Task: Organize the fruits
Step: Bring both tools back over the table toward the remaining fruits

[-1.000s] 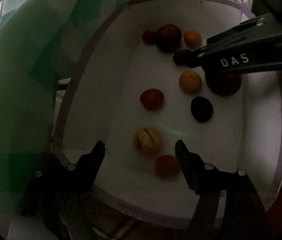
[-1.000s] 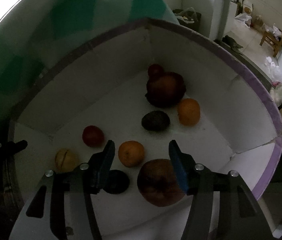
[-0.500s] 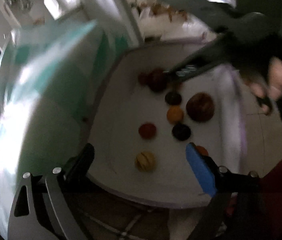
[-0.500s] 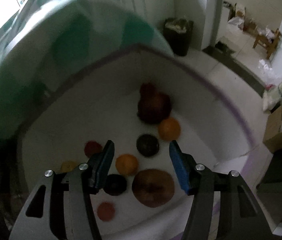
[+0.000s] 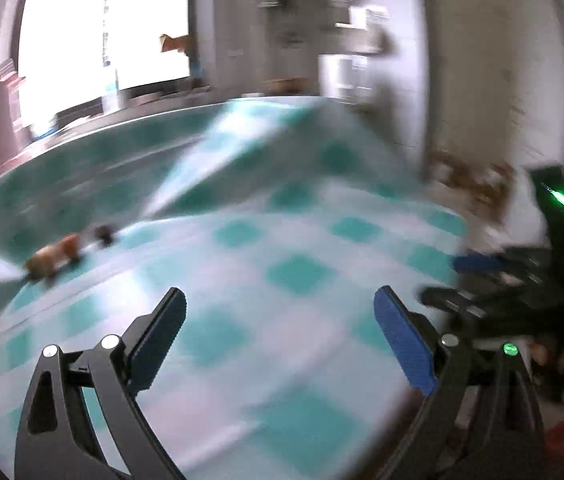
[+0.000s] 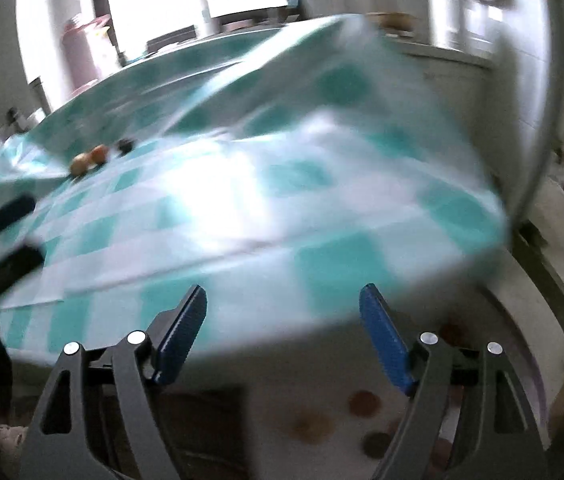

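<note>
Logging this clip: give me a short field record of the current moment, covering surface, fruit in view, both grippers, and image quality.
surface: table under a teal-and-white checked cloth
fruit on cloth: small cluster at far left, about three pieces, kinds unclear
fruit below table edge: several blurred round pieces in a white box, right wrist view only
left gripper: jaws wide, nothing between them
right gripper: jaws opening, nothing between them
image quality: heavy motion blur in both views
</note>
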Available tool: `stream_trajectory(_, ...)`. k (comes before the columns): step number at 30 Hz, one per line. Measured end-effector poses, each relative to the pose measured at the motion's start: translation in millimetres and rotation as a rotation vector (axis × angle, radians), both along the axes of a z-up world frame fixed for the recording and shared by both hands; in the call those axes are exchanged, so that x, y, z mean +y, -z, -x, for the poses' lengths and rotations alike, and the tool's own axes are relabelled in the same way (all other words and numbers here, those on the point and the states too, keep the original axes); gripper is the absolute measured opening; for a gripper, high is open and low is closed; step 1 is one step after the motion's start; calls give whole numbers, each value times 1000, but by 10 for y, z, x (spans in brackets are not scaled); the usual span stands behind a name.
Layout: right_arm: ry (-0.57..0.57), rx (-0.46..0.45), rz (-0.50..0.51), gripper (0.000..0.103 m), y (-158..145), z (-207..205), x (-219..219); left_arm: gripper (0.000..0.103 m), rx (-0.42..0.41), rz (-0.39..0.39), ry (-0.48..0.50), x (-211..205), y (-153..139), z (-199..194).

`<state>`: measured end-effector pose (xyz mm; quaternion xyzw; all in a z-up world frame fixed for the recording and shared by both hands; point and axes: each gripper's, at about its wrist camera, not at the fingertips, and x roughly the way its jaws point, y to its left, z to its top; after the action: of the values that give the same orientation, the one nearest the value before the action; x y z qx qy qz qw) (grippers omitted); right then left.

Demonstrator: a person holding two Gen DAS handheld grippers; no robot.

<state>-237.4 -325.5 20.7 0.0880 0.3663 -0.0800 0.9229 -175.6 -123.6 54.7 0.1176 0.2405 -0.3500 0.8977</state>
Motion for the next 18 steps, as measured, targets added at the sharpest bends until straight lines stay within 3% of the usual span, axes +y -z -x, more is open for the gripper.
stream_trajectory(10, -178, 18, 42, 84, -180, -1111, 901, 101, 237, 151, -502, 1253, -29, -1717)
stream_trajectory(14, -198, 35, 45, 84, -131, -1696, 1129, 101, 230, 199, -698, 1559, -17, -2251)
stream_trajectory(18, -191, 85, 27, 84, -50, -2286, 1268, 101, 227, 288, -810, 1842, 39, -2542)
